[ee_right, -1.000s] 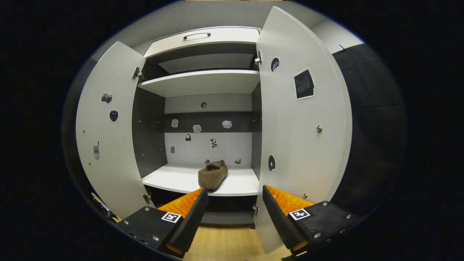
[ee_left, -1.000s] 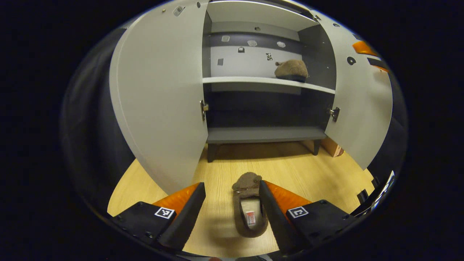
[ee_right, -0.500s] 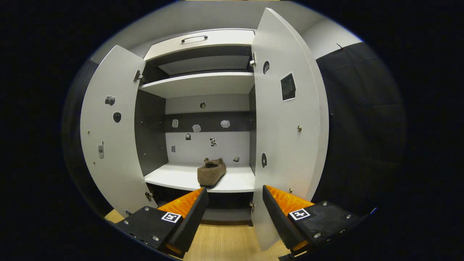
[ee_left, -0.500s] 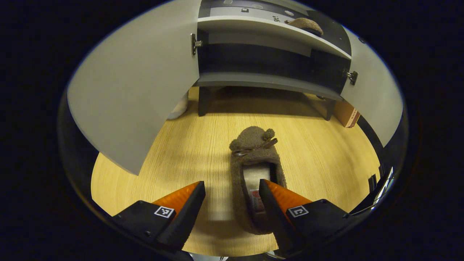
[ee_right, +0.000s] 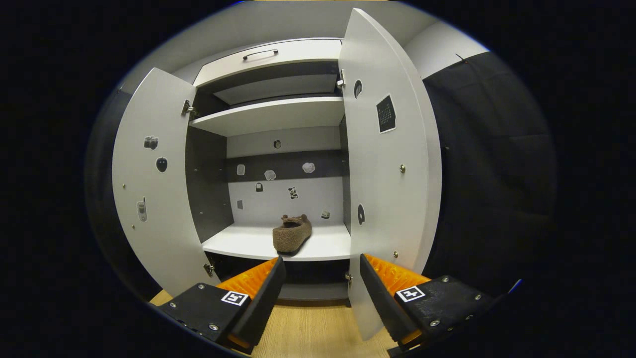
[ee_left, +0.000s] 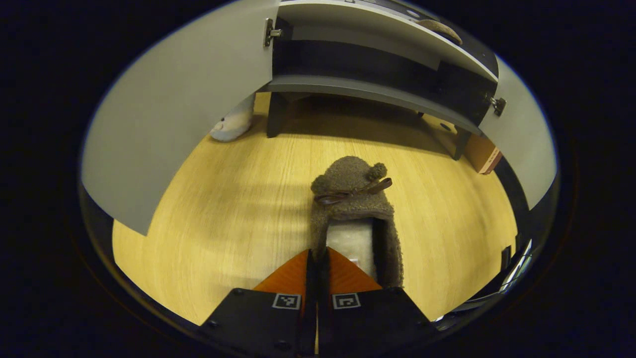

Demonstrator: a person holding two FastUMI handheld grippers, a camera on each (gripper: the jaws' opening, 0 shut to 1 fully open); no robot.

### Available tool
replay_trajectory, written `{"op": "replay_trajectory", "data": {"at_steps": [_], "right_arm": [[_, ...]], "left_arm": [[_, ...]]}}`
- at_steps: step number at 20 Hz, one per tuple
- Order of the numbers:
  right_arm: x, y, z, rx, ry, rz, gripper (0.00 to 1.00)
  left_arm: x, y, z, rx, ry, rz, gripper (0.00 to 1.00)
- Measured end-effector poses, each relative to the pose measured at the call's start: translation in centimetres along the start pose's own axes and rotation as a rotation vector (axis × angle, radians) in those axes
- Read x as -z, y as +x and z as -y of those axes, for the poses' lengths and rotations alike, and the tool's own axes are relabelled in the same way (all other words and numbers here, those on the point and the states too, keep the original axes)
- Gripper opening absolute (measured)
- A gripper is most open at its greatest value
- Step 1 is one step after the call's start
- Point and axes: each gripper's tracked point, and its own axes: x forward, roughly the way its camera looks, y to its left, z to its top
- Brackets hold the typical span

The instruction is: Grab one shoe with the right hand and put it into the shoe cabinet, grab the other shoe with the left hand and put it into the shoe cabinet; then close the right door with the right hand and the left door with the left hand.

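The left gripper (ee_left: 316, 261) fingers are pinching the side wall of the brown fuzzy slipper (ee_left: 354, 214) lying on the wooden floor before the grey shoe cabinet (ee_right: 278, 114); lifting it to the cabinet's white shelf (ee_right: 238, 244), beside the other brown slipper (ee_right: 292, 233), is coming next, while the right gripper (ee_right: 320, 278) fingers are staying spread

Staged home entryway inside a recording booth. Grey shoe cabinet (ee_right: 278, 114) with both doors open, stickers on its back panel (ee_right: 290, 191), a furry slipper (ee_right: 292, 233) on a shelf. Light wood-grain floor (ee_left: 238, 199), black cloth wall (ee_right: 487, 174) behind, cardboard box (ee_left: 484, 154) beside the cabinet.
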Motion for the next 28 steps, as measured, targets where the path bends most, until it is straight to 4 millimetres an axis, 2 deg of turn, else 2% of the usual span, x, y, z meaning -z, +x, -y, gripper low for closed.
{"op": "replay_trajectory", "data": {"at_steps": [2, 6, 9, 14, 17, 19, 22, 28], "right_arm": [[0.3, -0.1, -0.4, -0.01, 0.008, -0.008, 0.92], [-0.2, -0.4, -0.7, -0.02, 0.011, 0.001, 0.93], [-0.5, -0.7, -0.9, -0.027, 0.014, 0.011, 0.92], [-0.7, -0.9, -0.7, -0.024, 0.015, 0.018, 0.92], [-0.9, -1.2, -0.5, -0.021, 0.024, 0.023, 0.92], [-1.3, -1.5, -0.5, -0.029, 0.022, 0.037, 0.92], [-1.7, -1.6, -0.6, -0.04, 0.015, 0.045, 0.92], [-3.5, -2.0, 0.0, -0.034, -0.018, 0.086, 0.92]], "left_arm": [[-0.9, -0.5, -0.1, -0.011, 0.024, 0.003, 0.07], [-2.2, -2.4, 0.8, 0.026, -0.044, -0.01, 0.07], [-3.4, -5.3, 0.9, 0.028, -0.071, -0.013, 0.07], [-8.6, -11.2, 2.1, 0.048, -0.08, 0.07, 0.07], [-13.0, -14.5, 3.2, 0.062, -0.063, 0.148, 0.07], [-16.7, -17.0, 4.2, 0.085, -0.034, 0.222, 0.07], [-22.8, -19.6, 5.9, 0.121, -0.019, 0.341, 0.07], [-36.4, -20.8, 5.9, 0.081, -0.026, 0.503, 0.06]]}}
